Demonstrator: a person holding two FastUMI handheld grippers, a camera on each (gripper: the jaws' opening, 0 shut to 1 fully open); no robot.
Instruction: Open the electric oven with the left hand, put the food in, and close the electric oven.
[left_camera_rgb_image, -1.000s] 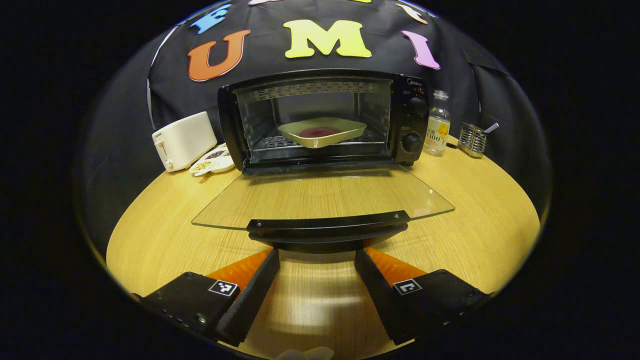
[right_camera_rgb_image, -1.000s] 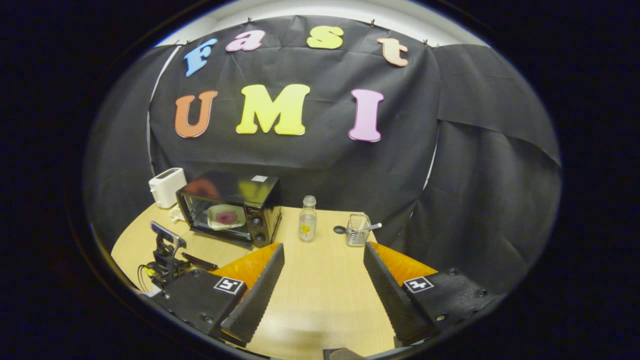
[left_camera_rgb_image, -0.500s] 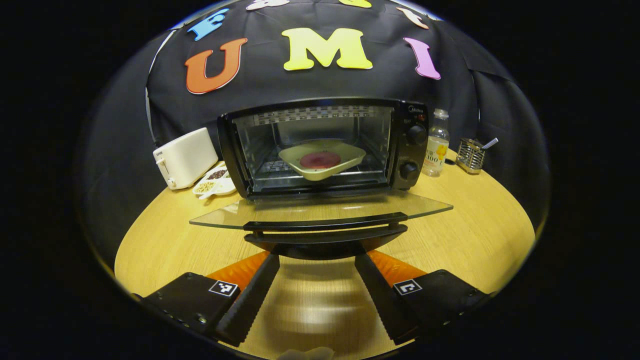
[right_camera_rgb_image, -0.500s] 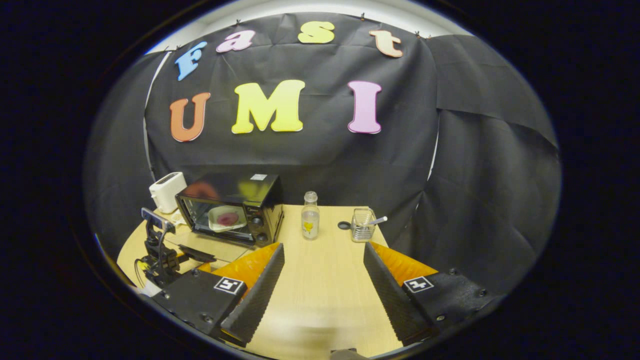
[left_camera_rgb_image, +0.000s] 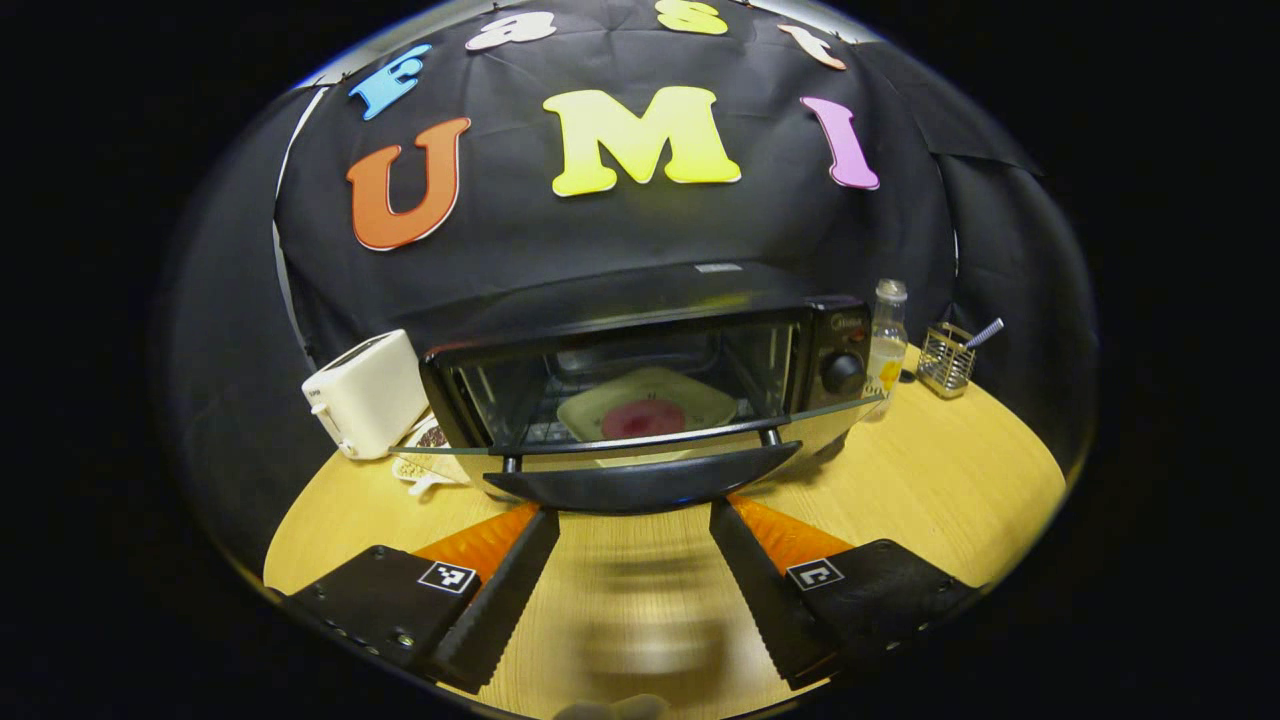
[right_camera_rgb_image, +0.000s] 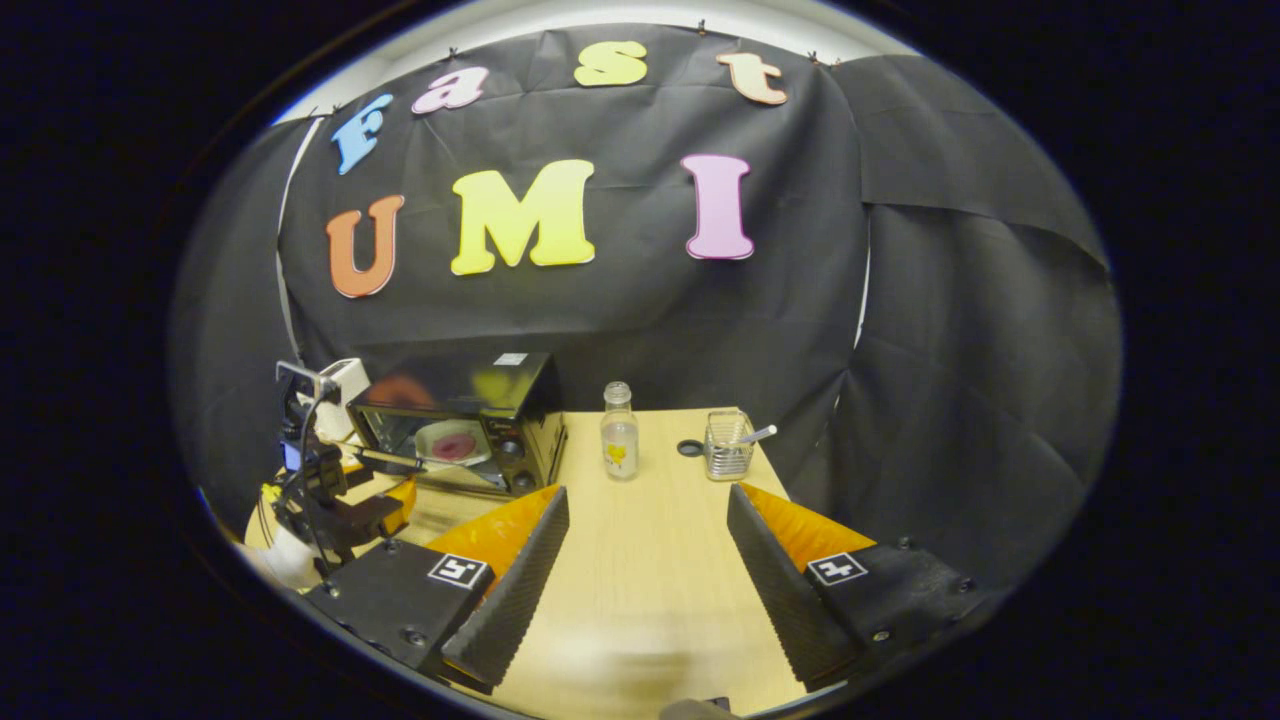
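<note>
Your bench (left_camera_rgb_image: 950, 470) is round and wood-topped, and the oven (left_camera_rgb_image: 640, 350) stands at its back, against the booth's cloth wall. Take the oven as your landmark. Its glass door (left_camera_rgb_image: 640, 440) is tilted partway up, neither flat nor closed, with the dark handle (left_camera_rgb_image: 640, 485) along its front edge. Inside the oven, on the rack, sits the tray (left_camera_rgb_image: 690, 400) with the food (left_camera_rgb_image: 640, 420), a dark red round patch, lying in it.

Left of the oven you have a white toaster (left_camera_rgb_image: 365, 395), and just in front of that a small dish (left_camera_rgb_image: 425, 455) partly hidden by the door. Right of the oven stands a clear bottle (left_camera_rgb_image: 885, 335), then a wire holder (left_camera_rgb_image: 945, 360) with a utensil poking out.

Your left tongs (left_camera_rgb_image: 630, 560) sit just below the door handle with the jaws spread apart, gripping nothing; whether the fingertips touch the handle's underside is hard to tell. In the right gripper view the left tongs (right_camera_rgb_image: 385, 500) show at the oven's (right_camera_rgb_image: 460, 415) front left.

Your right tongs (right_camera_rgb_image: 645, 560) are well back from the oven, over bare bench (right_camera_rgb_image: 650, 520), jaws wide apart and holding nothing, pointed toward the bottle (right_camera_rgb_image: 619, 440) and holder (right_camera_rgb_image: 727, 450).
</note>
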